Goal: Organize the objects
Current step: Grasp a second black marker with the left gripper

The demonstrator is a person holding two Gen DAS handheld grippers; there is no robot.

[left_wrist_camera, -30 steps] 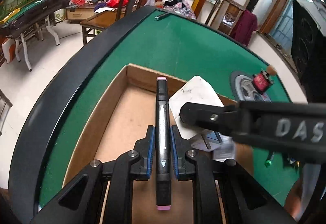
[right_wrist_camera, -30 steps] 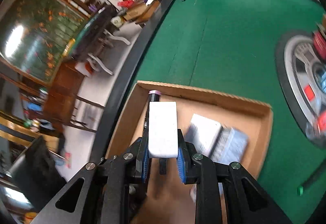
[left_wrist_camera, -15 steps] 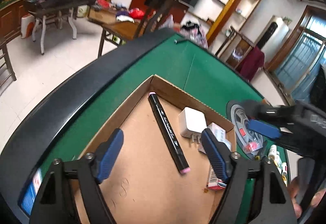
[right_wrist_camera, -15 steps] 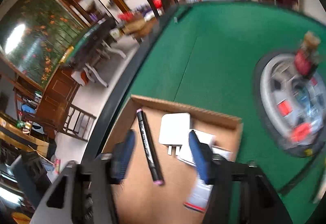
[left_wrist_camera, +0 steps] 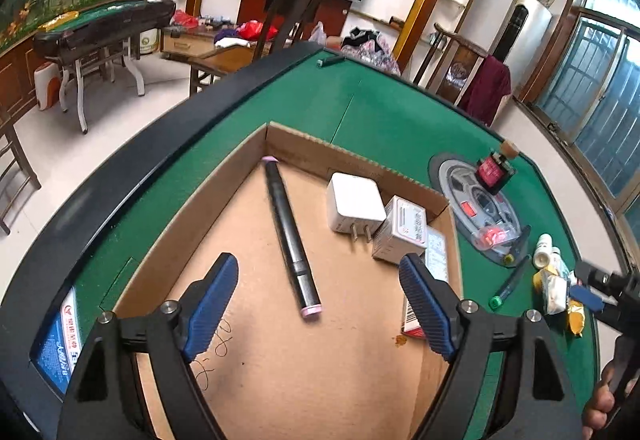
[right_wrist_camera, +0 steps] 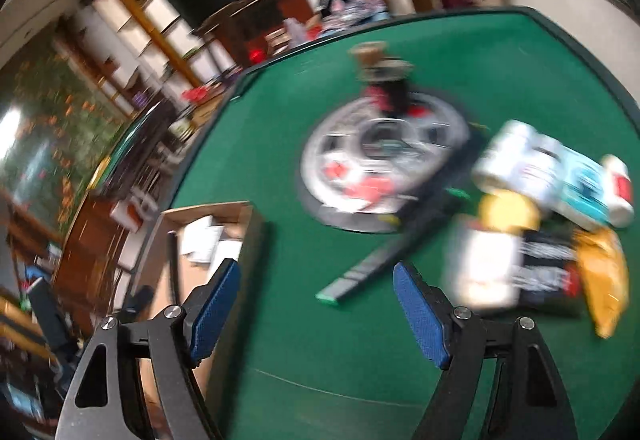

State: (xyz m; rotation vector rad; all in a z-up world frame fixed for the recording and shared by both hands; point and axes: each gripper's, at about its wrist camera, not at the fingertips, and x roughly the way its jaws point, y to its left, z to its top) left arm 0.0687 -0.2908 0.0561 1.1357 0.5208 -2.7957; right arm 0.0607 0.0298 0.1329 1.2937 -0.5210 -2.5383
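Observation:
A cardboard box sits on the green table. In it lie a black marker with pink ends, a white plug adapter and small white cartons. My left gripper is open and empty above the box. My right gripper is open and empty over the green felt, right of the box. A dark pen with a green cap lies just ahead of it. The right wrist view is blurred.
A round grey tray holds a red-and-black bottle with a cork and small red items. Right of it lie a pile of bottles, packets and a yellow pouch. The black table rim curves left.
My left gripper let go of the marker and my right let go of the white adapter; both now lie in the box. Both grippers opened and rose. The right one swung right over the table.

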